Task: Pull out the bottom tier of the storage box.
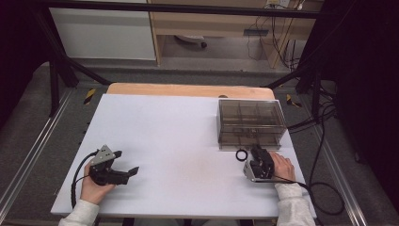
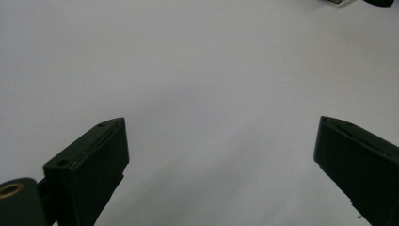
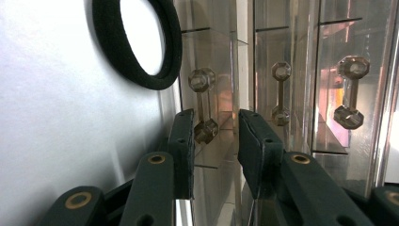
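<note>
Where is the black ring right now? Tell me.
In the high view the black ring lies flat on the white table, right of centre, just before the clear drawer box and just left of the right gripper.

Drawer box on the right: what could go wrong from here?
1. The right gripper has its jaws around the nearest drawer handle without visibly pinching it; a pull could slip off.
2. The black ring lies right beside the drawer box; an opening drawer or the gripper may knock it.
</note>
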Demonstrator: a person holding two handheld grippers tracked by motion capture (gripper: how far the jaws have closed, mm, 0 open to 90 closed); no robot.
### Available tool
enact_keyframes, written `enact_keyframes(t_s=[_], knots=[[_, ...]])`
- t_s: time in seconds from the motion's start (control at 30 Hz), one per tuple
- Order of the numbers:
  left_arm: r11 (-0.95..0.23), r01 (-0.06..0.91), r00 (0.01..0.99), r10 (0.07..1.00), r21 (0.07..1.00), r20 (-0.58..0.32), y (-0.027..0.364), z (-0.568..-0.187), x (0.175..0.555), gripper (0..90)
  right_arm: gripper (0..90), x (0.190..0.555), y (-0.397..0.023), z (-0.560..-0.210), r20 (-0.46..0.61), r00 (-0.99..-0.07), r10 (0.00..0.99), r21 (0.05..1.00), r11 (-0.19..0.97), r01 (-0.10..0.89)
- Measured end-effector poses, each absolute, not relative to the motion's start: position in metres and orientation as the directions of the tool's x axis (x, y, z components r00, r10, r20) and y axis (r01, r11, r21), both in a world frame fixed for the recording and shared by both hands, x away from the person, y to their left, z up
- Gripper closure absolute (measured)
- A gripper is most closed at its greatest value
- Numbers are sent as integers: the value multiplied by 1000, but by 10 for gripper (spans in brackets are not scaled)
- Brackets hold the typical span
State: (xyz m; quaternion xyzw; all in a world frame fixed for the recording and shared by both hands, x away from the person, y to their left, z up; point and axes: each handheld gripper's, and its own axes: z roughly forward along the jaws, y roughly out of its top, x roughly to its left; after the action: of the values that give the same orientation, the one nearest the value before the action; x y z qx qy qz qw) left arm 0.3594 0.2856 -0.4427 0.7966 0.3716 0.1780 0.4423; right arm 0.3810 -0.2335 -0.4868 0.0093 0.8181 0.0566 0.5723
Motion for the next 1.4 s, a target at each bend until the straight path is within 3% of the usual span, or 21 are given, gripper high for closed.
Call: enact_keyframes(t_s=[1.4], knots=[[-333, 434, 661, 749, 837, -45, 285, -442, 359, 35, 682, 361, -232, -486, -936, -345, 74, 100, 993, -58]])
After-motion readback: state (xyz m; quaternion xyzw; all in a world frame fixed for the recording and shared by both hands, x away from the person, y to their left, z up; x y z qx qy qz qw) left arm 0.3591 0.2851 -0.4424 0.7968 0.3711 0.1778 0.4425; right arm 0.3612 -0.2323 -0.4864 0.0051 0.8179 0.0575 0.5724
